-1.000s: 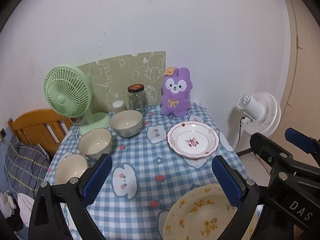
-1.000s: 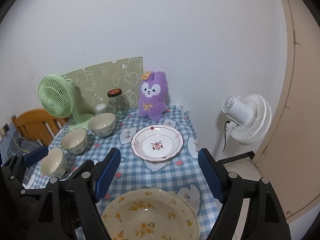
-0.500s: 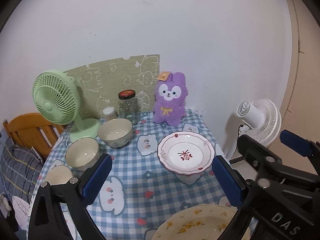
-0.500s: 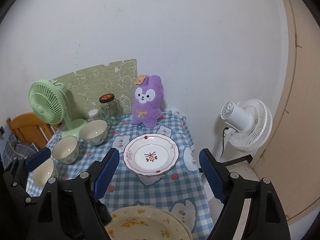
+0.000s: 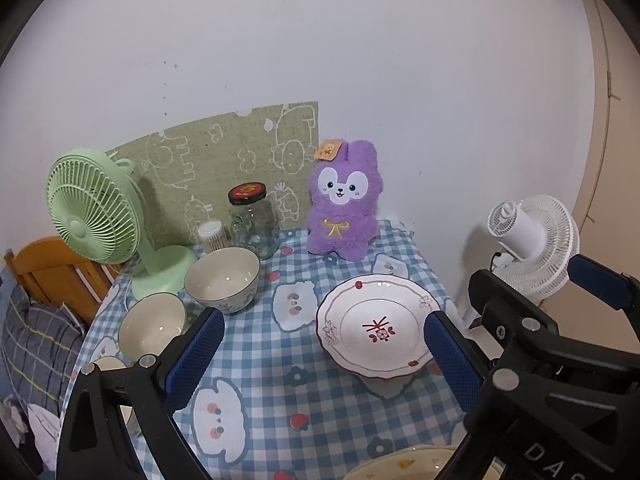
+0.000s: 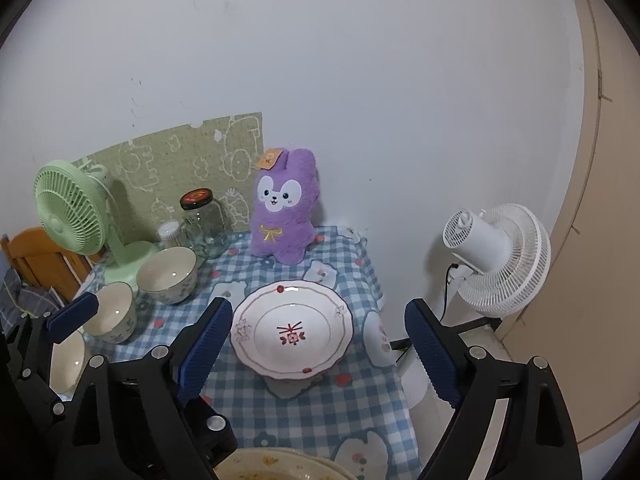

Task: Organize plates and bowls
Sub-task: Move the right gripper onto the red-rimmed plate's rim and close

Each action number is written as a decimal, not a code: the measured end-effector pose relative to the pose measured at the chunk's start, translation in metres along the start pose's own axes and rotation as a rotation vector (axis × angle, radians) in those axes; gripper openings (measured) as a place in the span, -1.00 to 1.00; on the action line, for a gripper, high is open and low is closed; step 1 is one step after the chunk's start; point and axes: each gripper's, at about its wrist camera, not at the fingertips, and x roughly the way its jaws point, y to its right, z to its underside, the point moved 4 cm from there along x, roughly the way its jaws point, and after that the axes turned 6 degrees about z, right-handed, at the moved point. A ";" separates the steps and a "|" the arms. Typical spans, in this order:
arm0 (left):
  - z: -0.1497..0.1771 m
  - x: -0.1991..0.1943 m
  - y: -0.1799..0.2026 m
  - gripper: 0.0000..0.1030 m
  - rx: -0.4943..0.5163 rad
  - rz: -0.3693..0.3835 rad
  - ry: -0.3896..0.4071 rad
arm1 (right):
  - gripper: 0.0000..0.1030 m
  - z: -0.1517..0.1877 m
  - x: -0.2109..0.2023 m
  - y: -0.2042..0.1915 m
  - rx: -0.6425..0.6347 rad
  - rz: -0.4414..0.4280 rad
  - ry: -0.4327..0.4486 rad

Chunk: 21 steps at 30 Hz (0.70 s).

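Note:
A white plate with a red flower [image 5: 374, 326] [image 6: 291, 330] sits on the blue checked tablecloth [image 5: 276, 364]. Three cream bowls stand at the left: the far one [image 5: 222, 280] [image 6: 167, 274], the middle one [image 5: 152, 326] [image 6: 112, 312], and the near one [image 6: 68, 356], mostly hidden by the left gripper. A yellow-flowered plate [image 5: 416, 466] [image 6: 276, 464] lies at the near edge. My left gripper [image 5: 320, 356] is open and empty above the table. My right gripper [image 6: 318, 344] is open and empty, with the red-flower plate between its fingers in view.
A green fan [image 5: 98, 216], a glass jar [image 5: 252, 220], a small toothpick jar [image 5: 212, 236] and a purple plush rabbit [image 5: 344, 204] stand along the back by the wall. A white fan [image 6: 496, 256] stands right of the table. A wooden chair [image 5: 44, 272] is at the left.
Both grippers have pulled back and tilted up; the yellow-flowered plate has slid almost out of the bottom of both views. Both stay open. Nothing on the table has moved.

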 end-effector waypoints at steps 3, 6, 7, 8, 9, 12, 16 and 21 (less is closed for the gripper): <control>-0.001 0.010 -0.001 0.96 -0.010 0.024 -0.018 | 0.82 -0.001 0.011 -0.005 0.000 -0.015 -0.023; -0.002 0.021 0.001 0.97 0.006 0.034 -0.031 | 0.84 -0.003 0.019 -0.012 -0.017 -0.007 -0.020; -0.003 0.026 0.002 0.97 0.011 0.036 -0.040 | 0.86 -0.003 0.021 -0.013 -0.018 0.006 -0.017; -0.003 0.030 0.002 0.97 0.016 0.037 -0.046 | 0.86 -0.003 0.026 -0.013 -0.018 0.010 -0.021; -0.003 0.036 0.002 0.97 0.017 0.041 -0.054 | 0.86 -0.003 0.030 -0.012 -0.016 0.009 -0.027; -0.005 0.049 0.001 0.98 0.018 0.056 -0.070 | 0.86 -0.002 0.045 -0.012 -0.001 0.004 -0.057; -0.006 0.070 0.000 0.98 0.020 0.047 -0.073 | 0.86 -0.003 0.066 -0.012 0.006 0.017 -0.048; -0.004 0.097 0.000 0.98 0.017 0.042 -0.092 | 0.86 0.000 0.097 -0.012 0.001 0.008 -0.069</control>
